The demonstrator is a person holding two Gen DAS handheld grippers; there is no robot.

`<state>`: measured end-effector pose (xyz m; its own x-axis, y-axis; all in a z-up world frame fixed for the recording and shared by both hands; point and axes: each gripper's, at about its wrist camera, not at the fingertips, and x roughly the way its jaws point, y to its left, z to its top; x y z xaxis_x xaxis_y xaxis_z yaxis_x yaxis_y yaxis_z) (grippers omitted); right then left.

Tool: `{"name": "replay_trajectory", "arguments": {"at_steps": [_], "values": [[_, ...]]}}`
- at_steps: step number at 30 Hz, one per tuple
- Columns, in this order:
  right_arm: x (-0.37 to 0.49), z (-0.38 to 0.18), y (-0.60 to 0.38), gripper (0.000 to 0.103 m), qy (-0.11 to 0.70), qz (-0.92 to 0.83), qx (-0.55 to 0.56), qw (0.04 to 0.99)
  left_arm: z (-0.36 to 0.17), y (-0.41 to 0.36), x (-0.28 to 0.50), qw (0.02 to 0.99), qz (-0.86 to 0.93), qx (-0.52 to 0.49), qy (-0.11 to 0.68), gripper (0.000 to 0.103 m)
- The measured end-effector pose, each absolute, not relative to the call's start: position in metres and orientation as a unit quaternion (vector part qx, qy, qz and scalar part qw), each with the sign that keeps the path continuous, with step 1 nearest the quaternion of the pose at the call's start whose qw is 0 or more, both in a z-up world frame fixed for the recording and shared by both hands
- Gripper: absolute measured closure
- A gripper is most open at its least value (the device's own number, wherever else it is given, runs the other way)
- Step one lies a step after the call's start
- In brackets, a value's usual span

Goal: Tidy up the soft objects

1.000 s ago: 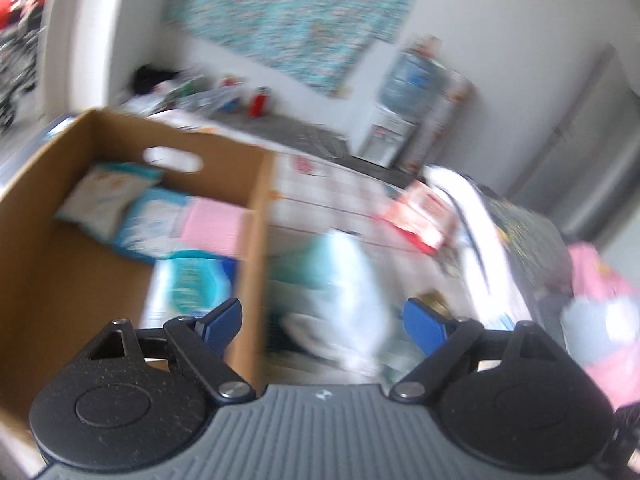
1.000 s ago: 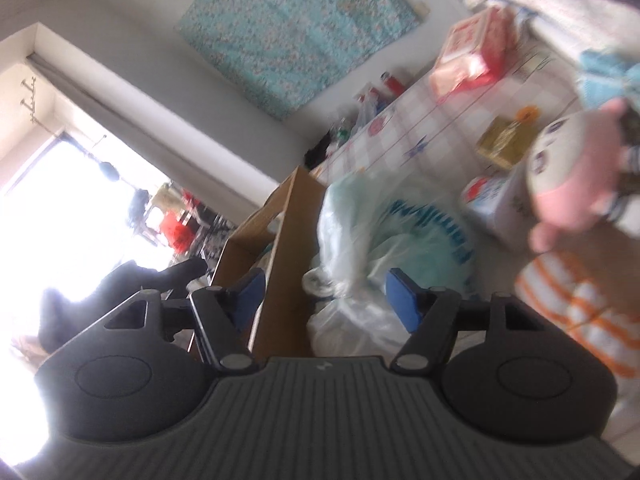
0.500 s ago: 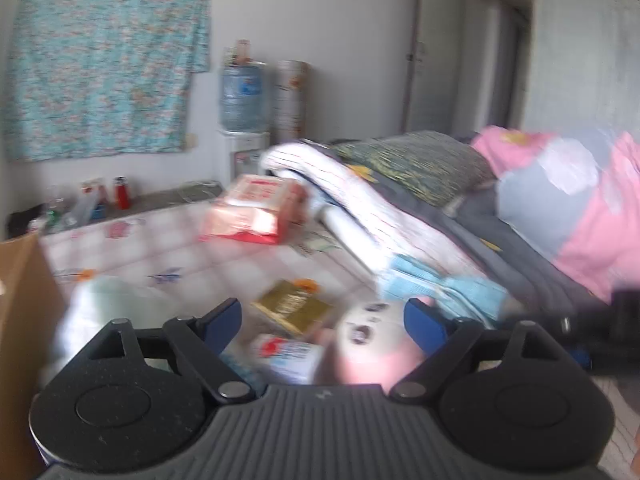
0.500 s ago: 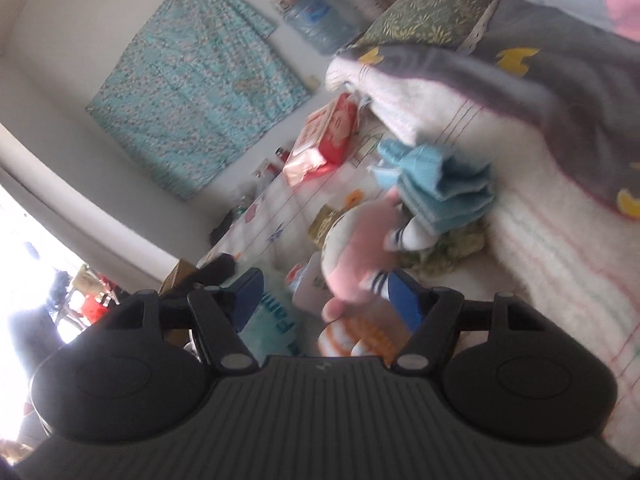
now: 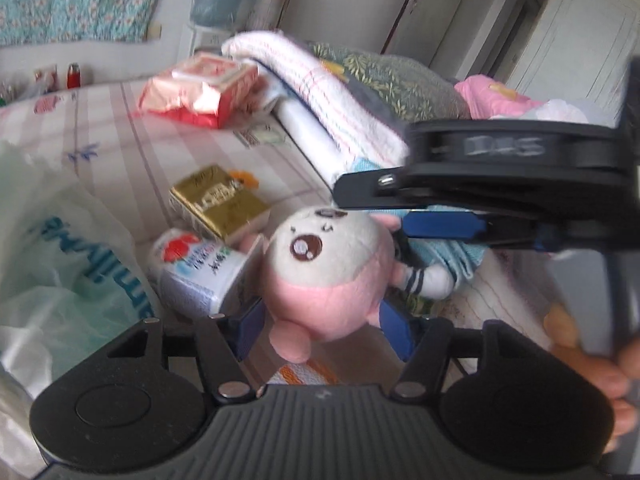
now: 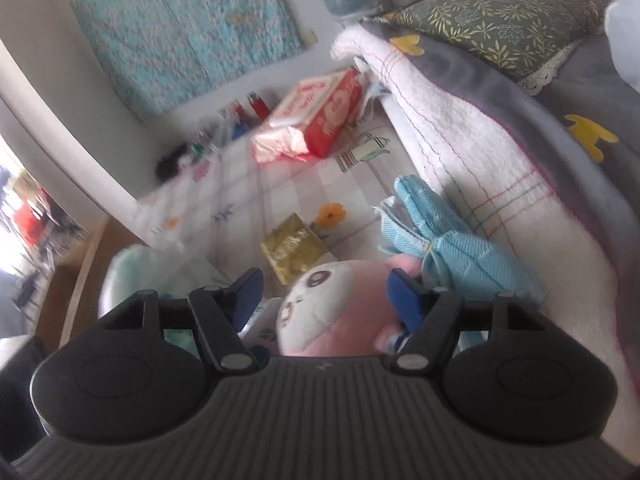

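Currently both grippers are converging on the pink plush toy point(image 5: 324, 272) lying mid-bed, left gripper point(image 5: 320, 330) closing around its base, right gripper point(image 6: 324, 294) standing apart around its head, while blue cloth point(image 6: 448, 248) at three o'clock is awaiting sorting.

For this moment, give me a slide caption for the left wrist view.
Left hand-held gripper closing around a pink-and-white plush toy on the bed, right hand-held gripper alongside.
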<state>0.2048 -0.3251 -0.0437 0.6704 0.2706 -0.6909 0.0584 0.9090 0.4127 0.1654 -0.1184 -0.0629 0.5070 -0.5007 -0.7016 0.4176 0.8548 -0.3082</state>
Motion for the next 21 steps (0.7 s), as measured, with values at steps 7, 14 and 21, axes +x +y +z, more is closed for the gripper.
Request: {"name": "replay_trajectory", "arguments": {"at_steps": [7, 14, 21], "values": [[0.221, -0.067, -0.314, 0.033, 0.432, 0.046, 0.170, 0.885, -0.076, -0.126, 0.173, 0.859, -0.264, -0.069, 0.434, 0.036], [0.211, -0.065, -0.324, 0.036, 0.421, 0.049, 0.209, 0.881, -0.066, -0.129, 0.165, 0.871, -0.258, -0.067, 0.414, 0.037], [0.191, -0.049, -0.339, 0.036, 0.391, 0.053, 0.267, 0.879, -0.037, -0.123, 0.152, 0.887, -0.270, -0.062, 0.369, 0.037]]}}
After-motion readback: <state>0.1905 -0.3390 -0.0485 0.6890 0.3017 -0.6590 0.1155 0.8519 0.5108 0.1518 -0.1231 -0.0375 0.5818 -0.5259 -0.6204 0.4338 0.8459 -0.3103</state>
